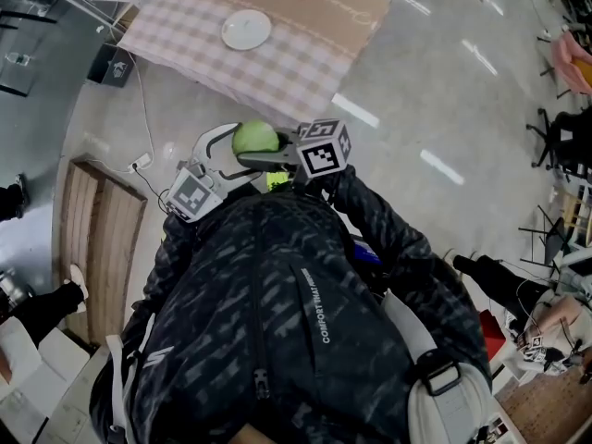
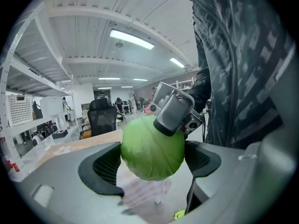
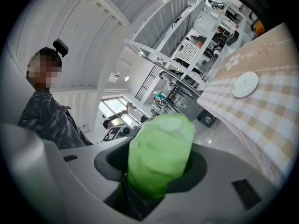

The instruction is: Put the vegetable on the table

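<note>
A round green cabbage [image 1: 254,139] is held in the air in front of the person, over the floor just short of the table [image 1: 305,63] with the pink checked cloth. My right gripper [image 1: 268,154] is shut on the cabbage [image 3: 161,153], which fills the gap between its jaws. My left gripper [image 1: 239,152] comes in from the left. Its black pads [image 2: 103,169] sit against both sides of the cabbage [image 2: 152,153], with no gap showing. In the left gripper view the right gripper [image 2: 173,112] clamps the cabbage from above.
A white plate [image 1: 246,30] lies on the table, the same plate [image 3: 245,84] showing in the right gripper view. A wooden panel [image 1: 97,239] stands at the left, with a cable and socket [image 1: 141,163] on the floor. Office chairs [image 1: 560,137] stand at the right.
</note>
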A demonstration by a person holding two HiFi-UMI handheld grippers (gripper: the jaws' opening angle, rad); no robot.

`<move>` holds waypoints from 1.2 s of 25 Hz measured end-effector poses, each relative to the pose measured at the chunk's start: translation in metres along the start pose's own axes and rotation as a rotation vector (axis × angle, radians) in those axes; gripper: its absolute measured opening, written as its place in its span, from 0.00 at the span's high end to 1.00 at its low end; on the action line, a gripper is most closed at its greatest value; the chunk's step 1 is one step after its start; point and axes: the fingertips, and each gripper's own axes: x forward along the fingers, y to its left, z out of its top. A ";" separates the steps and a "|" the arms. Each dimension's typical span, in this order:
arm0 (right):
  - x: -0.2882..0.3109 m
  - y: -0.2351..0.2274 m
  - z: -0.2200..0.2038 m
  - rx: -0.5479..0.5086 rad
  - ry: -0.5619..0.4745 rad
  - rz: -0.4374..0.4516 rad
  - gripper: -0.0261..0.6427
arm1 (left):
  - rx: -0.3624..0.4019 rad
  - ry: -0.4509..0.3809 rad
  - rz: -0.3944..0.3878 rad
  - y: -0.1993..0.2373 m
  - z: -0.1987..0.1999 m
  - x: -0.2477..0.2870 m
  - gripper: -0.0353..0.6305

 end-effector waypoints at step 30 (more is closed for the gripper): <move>0.026 -0.105 0.092 0.036 0.016 -0.107 0.57 | 0.033 -0.005 -0.090 0.135 -0.020 0.031 0.33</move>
